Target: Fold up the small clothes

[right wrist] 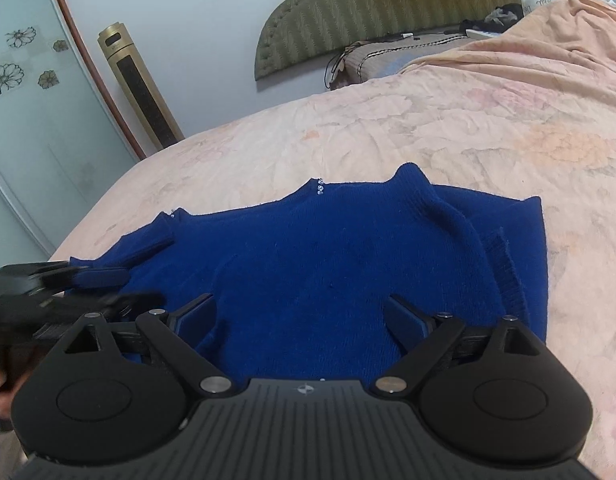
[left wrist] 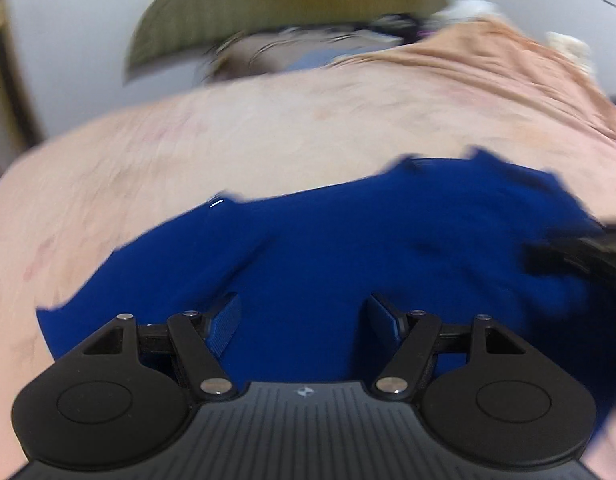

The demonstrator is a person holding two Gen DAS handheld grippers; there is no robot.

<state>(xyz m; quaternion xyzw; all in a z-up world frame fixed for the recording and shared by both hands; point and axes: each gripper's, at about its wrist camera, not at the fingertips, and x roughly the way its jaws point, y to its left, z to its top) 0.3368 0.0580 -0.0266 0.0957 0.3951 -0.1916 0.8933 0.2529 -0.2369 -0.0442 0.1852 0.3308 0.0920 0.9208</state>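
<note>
We see a royal-blue knitted sweater (right wrist: 328, 264) spread flat on the bed with the peach floral sheet (right wrist: 448, 132), lying close to the bed's near edge, neckline towards the olive padded headboard (right wrist: 368, 8). One sleeve is folded in over the body on the right side. Our right gripper (right wrist: 300, 316) hangs over the sweater's lower half, its fingers spread wide and holding nothing. Our left gripper (left wrist: 304, 320) is likewise spread apart above the blue knit, gripping nothing; its view is blurred. A gold tower fan (right wrist: 138, 84) stands by the wall beyond the bed's far left corner.
</note>
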